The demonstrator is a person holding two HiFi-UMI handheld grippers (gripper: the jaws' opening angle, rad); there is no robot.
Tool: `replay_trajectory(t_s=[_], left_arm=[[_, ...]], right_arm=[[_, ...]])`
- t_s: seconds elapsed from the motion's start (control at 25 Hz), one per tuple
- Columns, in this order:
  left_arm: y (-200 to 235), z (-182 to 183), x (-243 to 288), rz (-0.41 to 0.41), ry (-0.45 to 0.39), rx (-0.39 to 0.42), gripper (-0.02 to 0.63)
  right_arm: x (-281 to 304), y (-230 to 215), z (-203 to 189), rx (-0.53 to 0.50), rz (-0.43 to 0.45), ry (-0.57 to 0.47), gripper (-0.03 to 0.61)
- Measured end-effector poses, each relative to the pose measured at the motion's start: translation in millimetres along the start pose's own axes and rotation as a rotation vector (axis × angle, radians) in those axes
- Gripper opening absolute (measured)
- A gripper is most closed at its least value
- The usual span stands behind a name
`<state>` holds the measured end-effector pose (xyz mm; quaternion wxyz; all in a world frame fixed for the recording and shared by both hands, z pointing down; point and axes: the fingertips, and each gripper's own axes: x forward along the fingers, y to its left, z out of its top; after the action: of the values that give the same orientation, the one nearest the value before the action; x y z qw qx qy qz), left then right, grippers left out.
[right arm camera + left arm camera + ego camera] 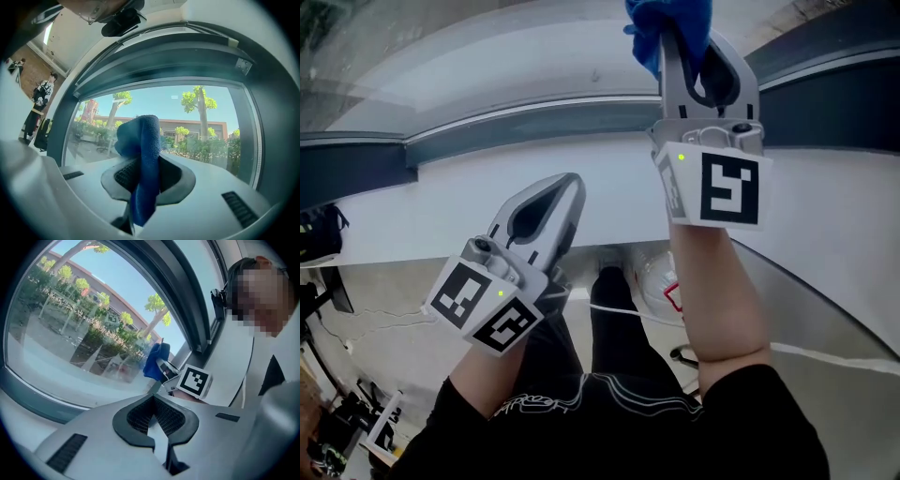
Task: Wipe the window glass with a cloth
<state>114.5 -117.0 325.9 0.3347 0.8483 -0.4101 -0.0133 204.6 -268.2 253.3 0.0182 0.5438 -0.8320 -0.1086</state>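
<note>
Window glass [197,126], white sill [487,202] below, right gripper [147,176] clamping blue cloth [140,136]

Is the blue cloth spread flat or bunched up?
Bunched: the cloth stands as a folded wad, pinched in the right gripper.

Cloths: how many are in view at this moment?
1. A blue terry cloth is clamped in the right tongs, raised by the window glass. The shut left tongs hold none; others may lie out of view.
</note>
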Motion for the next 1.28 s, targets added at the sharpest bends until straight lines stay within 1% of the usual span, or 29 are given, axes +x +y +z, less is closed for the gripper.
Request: replay_trajectory(t_s=[0.2, 0.44, 0.56, 0.68, 0.76, 0.84, 0.92, 1.0, 1.16, 1.28], left_arm=[[-17.8, -6.4, 29.3, -0.028, 0.030, 0.006, 0.006], [-30.3, -20.6, 60.7, -0.053, 0.062, 0.017, 0.006], [-24.3, -26.5, 70.0, -0.063, 0.076, 0.018, 0.006], [-27.8, -31.5, 80.5, -0.076, 0.084, 0.023, 0.006], [-33.1, -31.1, 85.8, -0.085, 0.089, 0.023, 0.006], [-39.3, -28.2, 89.6, -0.089, 0.092, 0.022, 0.006], [-42.2, -24.6, 90.4, -0.088, 0.091, 0.022, 0.006], [-35.9, -22.9, 87.5, -0.084, 0.086, 0.023, 0.006], [-19.1, -20.6, 73.2, -0.075, 0.073, 0.025, 0.006], [-12.6, -11.6, 54.8, -0.053, 0.050, 0.025, 0.006]], right_arm=[[-13.8, -45.7, -6.7, -0.010, -0.048, 0.005, 0.063], [-34.7, -112.7, -30.4, -0.012, -0.160, 0.026, 0.063], [-38.6, -133.1, -40.2, -0.010, -0.219, 0.029, 0.063], [-46.0, -151.1, -45.2, -0.010, -0.261, 0.031, 0.063], [-51.2, -166.1, -46.1, 0.017, -0.293, 0.038, 0.063], [-54.0, -177.0, -43.1, 0.032, -0.305, 0.040, 0.063], [-55.0, -178.7, -38.8, 0.017, -0.302, 0.041, 0.063], [-54.9, -171.0, -38.6, 0.015, -0.295, 0.038, 0.063], [-56.1, -140.9, -37.6, 0.011, -0.265, 0.027, 0.063], [-55.9, -115.8, -28.7, 0.043, -0.231, 0.014, 0.063]])
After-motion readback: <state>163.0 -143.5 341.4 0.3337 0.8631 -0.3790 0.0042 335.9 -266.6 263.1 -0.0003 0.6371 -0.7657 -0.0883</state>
